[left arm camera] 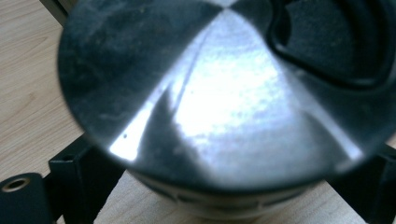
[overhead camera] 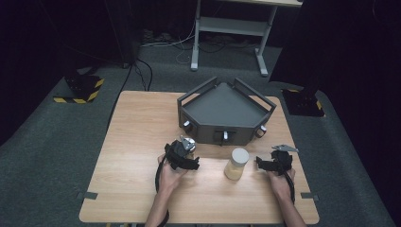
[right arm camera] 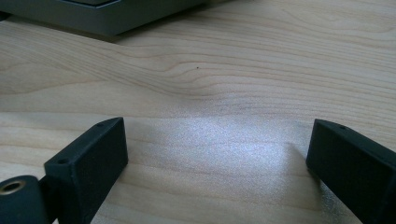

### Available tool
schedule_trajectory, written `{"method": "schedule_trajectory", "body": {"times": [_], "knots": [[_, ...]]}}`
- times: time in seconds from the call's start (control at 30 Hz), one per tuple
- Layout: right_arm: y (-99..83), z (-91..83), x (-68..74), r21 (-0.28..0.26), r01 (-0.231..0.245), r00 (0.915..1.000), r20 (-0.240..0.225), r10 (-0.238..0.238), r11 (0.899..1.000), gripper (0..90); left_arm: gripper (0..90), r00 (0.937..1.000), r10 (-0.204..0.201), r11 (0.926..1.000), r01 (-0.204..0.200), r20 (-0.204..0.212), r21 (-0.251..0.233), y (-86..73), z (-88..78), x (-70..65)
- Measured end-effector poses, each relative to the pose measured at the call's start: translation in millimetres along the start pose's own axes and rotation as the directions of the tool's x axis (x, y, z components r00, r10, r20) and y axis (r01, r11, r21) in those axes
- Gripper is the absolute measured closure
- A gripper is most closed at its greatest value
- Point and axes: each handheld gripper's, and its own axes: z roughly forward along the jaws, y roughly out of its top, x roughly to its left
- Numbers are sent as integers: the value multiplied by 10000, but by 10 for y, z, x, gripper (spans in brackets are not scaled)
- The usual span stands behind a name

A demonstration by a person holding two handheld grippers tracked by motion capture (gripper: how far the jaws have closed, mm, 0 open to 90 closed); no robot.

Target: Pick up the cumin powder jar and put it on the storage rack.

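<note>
Nearest the person, the left gripper [overhead camera: 191,163] lay just left of centre on the wooden table [overhead camera: 142,142]. In the left gripper view a dark, glossy round lid [left arm camera: 210,102] with a ribbed rim sat between its two jaws and spread across both. Whether the pads actually pressed on the lid I cannot tell. To the right, the right gripper [overhead camera: 265,163] rested low with its jaws wide apart and nothing but bare wood between them. Between the two grippers, apart from both, a jar [overhead camera: 236,164] of pale contents stood upright under a light-coloured top. Just beyond it sat a dark grey five-sided tray [overhead camera: 222,130] with small knobs along its front wall, and a white-framed desk [overhead camera: 231,28] stood farther off on the floor. The main risk, as I judge it, lay in the lid. Its surface looked slick, so a loose or off-centre pinch could let it slip, drop and roll across the table. The jar also stood unsteadied, and a careless sweep of either gripper could knock it over.
</note>
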Motion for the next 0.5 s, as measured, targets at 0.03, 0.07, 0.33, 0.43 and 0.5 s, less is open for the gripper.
{"method": "schedule_trajectory", "body": {"times": [0.03,0.07,0.33,0.43,0.5], "knots": [[0,0,0,-1,2,10000,1,-2,10000,47,80,10000,-26,10000,26,-8,-16,0,3,-5],[0,0,0,2,-1,10000,2,1,10000,47,80,10000,-5,10000,5,-15,-16,4,6,-7],[0,0,0,1,2,10000,0,-2,10000,47,104,9994,87,9999,-83,-342,117,39,33,-66],[0,0,0,3,2,10000,-2,-2,10000,47,121,9993,45,10000,-42,-381,88,31,44,-81],[0,0,0,2,2,10000,-1,-2,10000,47,131,9992,16,9999,-12,-393,103,29,56,-86]]}}
